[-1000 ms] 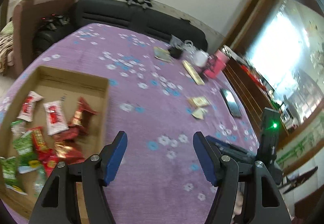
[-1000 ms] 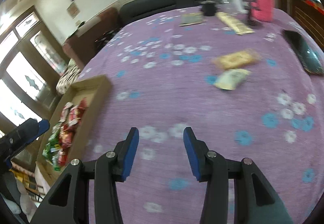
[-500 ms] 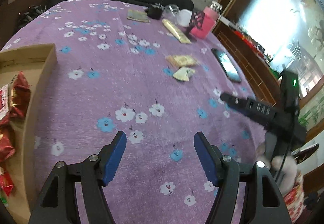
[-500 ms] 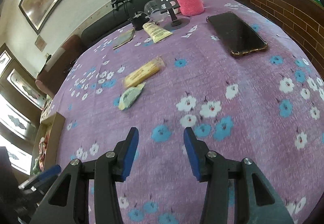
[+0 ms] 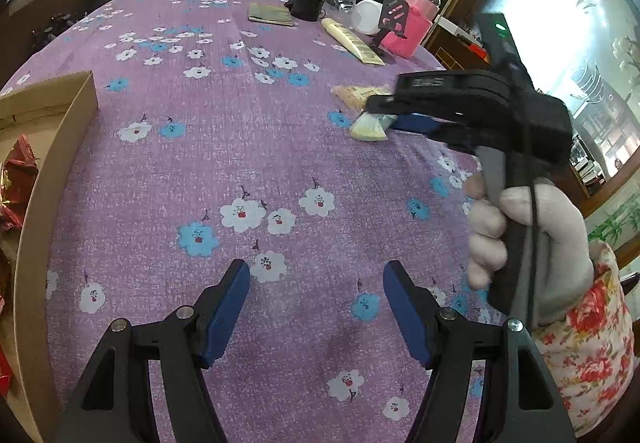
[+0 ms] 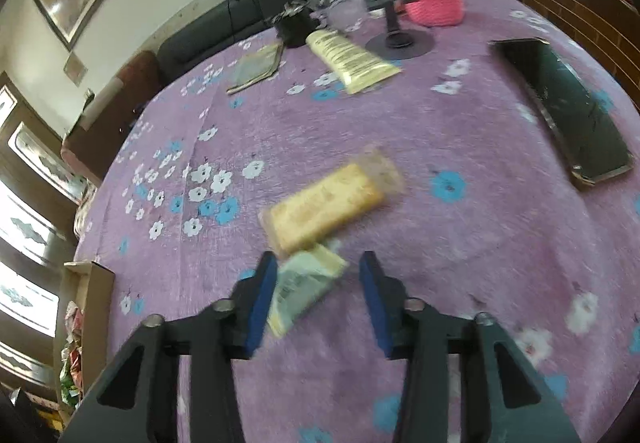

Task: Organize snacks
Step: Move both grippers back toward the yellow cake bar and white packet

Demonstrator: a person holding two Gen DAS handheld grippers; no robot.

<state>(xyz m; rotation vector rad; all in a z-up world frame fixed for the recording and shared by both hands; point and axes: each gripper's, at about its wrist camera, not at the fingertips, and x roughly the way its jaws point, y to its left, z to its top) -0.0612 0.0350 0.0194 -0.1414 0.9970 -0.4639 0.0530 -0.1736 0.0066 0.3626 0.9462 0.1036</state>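
The right gripper (image 6: 318, 297) has just been closing its jaws around a pale green snack packet (image 6: 302, 285) lying on the purple floral worktop (image 6: 460, 243); the packet touches one pad, the other still apart. A yellow snack bar (image 6: 326, 209) lies just beyond. The left gripper (image 5: 316, 307) hovers with jaws released, empty.

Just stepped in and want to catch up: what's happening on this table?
A person is sorting snacks with two handheld grippers. The right gripper has reached the pale green snack packet beside the yellow wafer pack; its jaws have just been closing around the packet, though a gap remains on one side. The left gripper hangs open over the purple tablecloth, near the cardboard box of sorted snacks.
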